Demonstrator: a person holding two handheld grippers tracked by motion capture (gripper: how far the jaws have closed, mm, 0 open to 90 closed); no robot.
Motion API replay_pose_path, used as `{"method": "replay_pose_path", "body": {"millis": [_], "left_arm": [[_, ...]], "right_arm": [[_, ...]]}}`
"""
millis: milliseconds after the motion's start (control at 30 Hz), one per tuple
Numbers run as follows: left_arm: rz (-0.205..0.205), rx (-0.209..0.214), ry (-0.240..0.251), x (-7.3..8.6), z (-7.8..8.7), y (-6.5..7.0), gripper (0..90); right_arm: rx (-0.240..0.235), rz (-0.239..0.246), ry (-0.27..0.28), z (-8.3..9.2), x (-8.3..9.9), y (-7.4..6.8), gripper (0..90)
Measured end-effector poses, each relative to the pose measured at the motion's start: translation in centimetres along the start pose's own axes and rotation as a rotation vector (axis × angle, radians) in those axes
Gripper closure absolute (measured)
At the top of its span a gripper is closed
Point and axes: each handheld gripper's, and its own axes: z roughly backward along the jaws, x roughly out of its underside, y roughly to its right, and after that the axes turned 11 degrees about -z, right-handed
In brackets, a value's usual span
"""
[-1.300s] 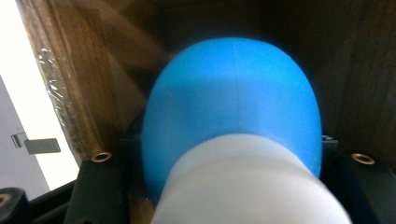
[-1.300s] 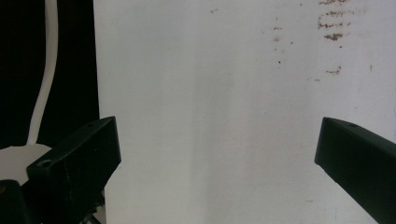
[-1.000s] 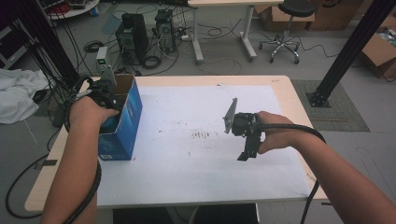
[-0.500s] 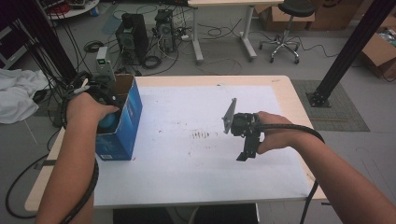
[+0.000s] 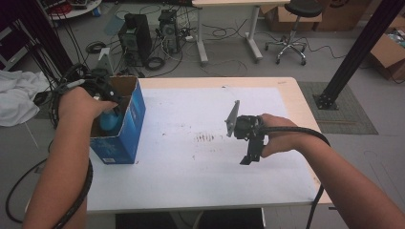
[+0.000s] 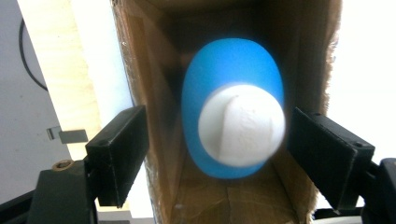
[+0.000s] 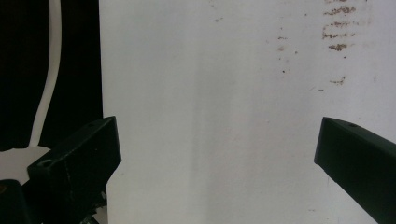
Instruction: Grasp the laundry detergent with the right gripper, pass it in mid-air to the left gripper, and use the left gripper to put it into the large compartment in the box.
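Over at the left edge of the table, a blue cardboard box stands upright with its top open. The person's left hand holds the left gripper right above that opening, pointing down into the box. Looking along it in the left gripper view, the left gripper has its jaws spread wide, one outside the box wall and the other at the opposite wall, with nothing pinched. Between them, down inside the box, sits a blue bottle with a white cap facing up; it is blurred, so I can't say whether it stands or leans. From above, the blue bottle shows as a pale blue shape inside the box.

To the right of the box, the white tabletop carries some small dark marks. Farther right again, well apart from the box, the right hand holds the right gripper low over the white surface. In the right gripper view its jaws stand far apart, empty, over bare white tabletop.
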Motion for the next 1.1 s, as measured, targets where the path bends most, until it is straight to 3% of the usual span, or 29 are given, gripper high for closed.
{"method": "replay_pose_path", "body": {"millis": [333, 400, 467, 533, 733, 867, 1100], "left_arm": [[-0.056, -0.02, 0.002, 0.0, 1.6, 1.0, 14.3], [-0.08, -0.044, -0.032, 0.0, 2.0, 1.7, 13.2], [-0.101, -0.042, -0.04, 0.0, 2.3, 2.2, 7.7], [-0.132, -0.046, -0.034, 0.0, 2.7, 2.6, 6.1], [-0.167, -0.05, -0.021, 0.1, 3.6, 3.7, 5.9], [-0.212, -0.029, -0.002, 0.1, 4.4, 4.5, 3.0], [-0.269, -0.031, 0.009, 0.1, 5.3, 5.6, 0.8]], "right_arm": [[0.004, 0.0, 0.003, 0.2, -0.1, -0.2, 0.0], [0.005, -0.002, 0.004, 0.3, -0.1, -0.2, 0.0], [0.006, 0.0, 0.01, 0.4, 0.0, -0.2, 0.0], [0.006, -0.003, 0.016, 0.4, 0.0, -0.3, 0.0], [0.006, -0.007, 0.014, 0.4, 0.2, -0.4, 0.0], [0.007, -0.008, 0.019, 0.5, 0.2, -0.4, 0.0], [0.009, -0.014, 0.021, 0.7, 0.3, -0.5, 0.0]]}}
